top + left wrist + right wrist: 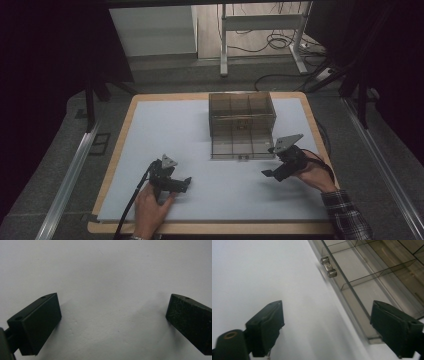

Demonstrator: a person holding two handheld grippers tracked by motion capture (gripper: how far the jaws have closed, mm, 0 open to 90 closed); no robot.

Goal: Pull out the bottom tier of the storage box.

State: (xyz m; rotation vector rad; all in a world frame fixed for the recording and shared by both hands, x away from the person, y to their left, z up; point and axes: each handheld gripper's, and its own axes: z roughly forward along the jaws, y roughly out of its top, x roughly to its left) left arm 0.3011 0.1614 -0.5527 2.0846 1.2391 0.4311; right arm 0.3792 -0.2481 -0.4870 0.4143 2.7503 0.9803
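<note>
- We count one clear, smoky plastic cabinet (242,114) at twelve o'clock on the white mat (165,130), its single drawer (241,148) pulled out toward six o'clock.
- The drawer is split by thin dividers; its front carries one small handle (328,266) with two clear cylindrical posts.
- Two grippers: our left gripper (184,184) sits at seven o'clock, black blocky jaws spread wide, holding nothing.
- Our right gripper (270,174) sits at four o'clock beside the drawer's corner, jaws wide apart, empty.
</note>
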